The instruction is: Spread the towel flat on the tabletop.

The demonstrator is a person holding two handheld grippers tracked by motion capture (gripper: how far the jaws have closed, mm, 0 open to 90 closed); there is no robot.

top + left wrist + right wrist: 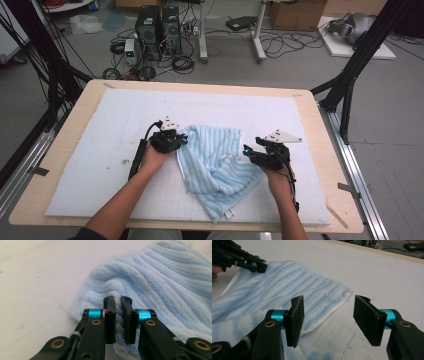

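White padded table (100,150) bore a striped blue towel (215,160) at centre. We saw the left gripper (172,141) pinching its nine-o'clock edge; right gripper (252,155), three o'clock, gaped empty.

You have a white mat (125,130) covering most of the wooden table (320,150). Beyond the table's far edge, two computer towers (157,27) stand on the floor among tangled cables (280,42). A cardboard box (297,14) sits past the far right corner, and black frame legs (357,60) flank the table.
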